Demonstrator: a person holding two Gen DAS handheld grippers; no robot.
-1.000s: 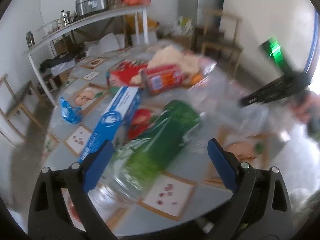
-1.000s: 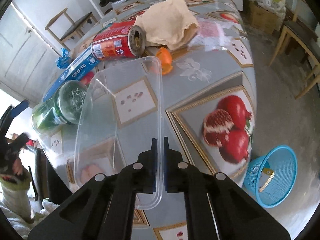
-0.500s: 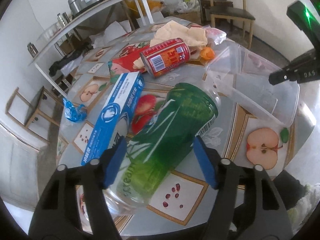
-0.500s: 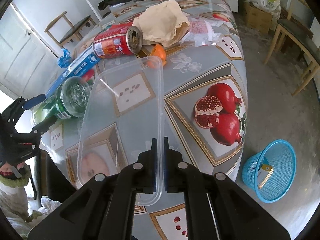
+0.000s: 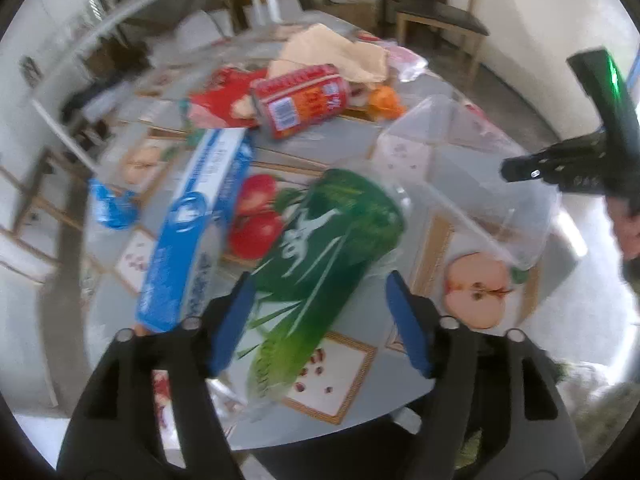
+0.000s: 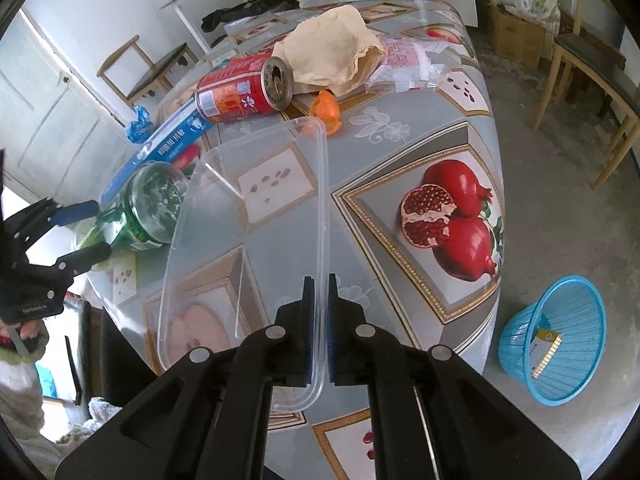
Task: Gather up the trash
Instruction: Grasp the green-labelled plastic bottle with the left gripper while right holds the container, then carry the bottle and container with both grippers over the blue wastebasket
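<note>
My right gripper (image 6: 319, 320) is shut on the rim of a clear plastic container (image 6: 248, 216) and holds it above the table; the container also shows in the left wrist view (image 5: 472, 184). My left gripper (image 5: 320, 320) is open, its blue fingers on either side of a green-labelled plastic bottle (image 5: 320, 264) that lies on the table; the bottle also shows in the right wrist view (image 6: 148, 208). A blue basket (image 6: 556, 336) stands on the floor to the right of the table.
On the fruit-print table (image 6: 448, 120) lie a red can (image 6: 240, 92), a blue box (image 5: 200, 220), crumpled brown paper (image 6: 328, 52), an orange scrap (image 6: 326, 106), a plastic wrapper (image 6: 404, 60) and a blue bag (image 5: 110, 204). Chairs (image 6: 592, 76) stand around.
My left gripper has moved forward around the green bottle, jaws still apart. My right gripper has kept hold of the clear container and shifted slightly toward the basket side.
</note>
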